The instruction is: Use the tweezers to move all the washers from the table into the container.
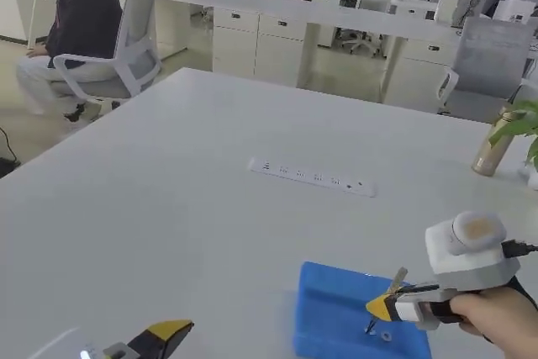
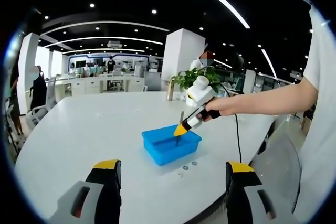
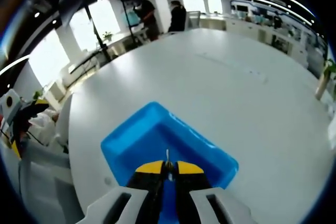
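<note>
I see the blue rectangular plastic container point(image 1: 336, 308) sitting open-topped on the white table point(image 1: 210, 208). The slim metal tweezers point(image 1: 371, 324), clamped in my right gripper point(image 1: 380, 307), point tip-down into it. One small silver washer point(image 1: 385, 335) lies inside, and two more washers point(image 2: 185, 168) lie on the table just beside it.

White table point(image 1: 168, 199) is carrying a blue container point(image 1: 328, 308), which is sitting near the person's edge. Two washers point(image 2: 185, 168) are lying on the bare top just beside the container, not touching its wall. A white power strip point(image 1: 311, 176) is lying flat beyond the container, well apart from it. A tan bottle point(image 1: 490, 147) is standing upright farther off, past the container's right side, with a leafy plant point(image 1: 517, 119) next to it.
</note>
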The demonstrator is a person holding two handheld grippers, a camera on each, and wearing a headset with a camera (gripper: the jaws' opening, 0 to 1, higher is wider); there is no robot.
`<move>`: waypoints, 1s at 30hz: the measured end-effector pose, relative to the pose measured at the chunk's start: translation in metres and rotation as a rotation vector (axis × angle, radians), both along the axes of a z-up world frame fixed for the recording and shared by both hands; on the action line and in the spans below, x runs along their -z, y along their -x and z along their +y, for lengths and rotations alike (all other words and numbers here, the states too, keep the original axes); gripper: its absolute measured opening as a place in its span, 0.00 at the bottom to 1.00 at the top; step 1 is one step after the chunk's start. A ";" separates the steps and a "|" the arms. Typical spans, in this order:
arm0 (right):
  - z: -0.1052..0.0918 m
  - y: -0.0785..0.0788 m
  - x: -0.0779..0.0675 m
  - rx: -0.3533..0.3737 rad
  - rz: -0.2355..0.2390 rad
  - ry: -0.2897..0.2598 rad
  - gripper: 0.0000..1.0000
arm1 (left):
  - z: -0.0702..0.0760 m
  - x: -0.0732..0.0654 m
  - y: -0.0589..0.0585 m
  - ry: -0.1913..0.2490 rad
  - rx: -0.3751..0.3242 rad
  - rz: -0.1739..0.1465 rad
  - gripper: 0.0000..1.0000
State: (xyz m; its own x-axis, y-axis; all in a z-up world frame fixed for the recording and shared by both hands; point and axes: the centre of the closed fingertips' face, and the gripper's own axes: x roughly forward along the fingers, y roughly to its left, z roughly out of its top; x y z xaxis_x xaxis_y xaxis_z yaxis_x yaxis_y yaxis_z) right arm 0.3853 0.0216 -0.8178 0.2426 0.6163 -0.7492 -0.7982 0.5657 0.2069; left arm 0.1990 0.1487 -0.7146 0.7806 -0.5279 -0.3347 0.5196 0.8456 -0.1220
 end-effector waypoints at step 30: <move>0.013 0.089 -0.040 -0.067 0.037 -0.142 0.03 | -0.003 0.001 -0.001 0.021 0.010 0.005 0.82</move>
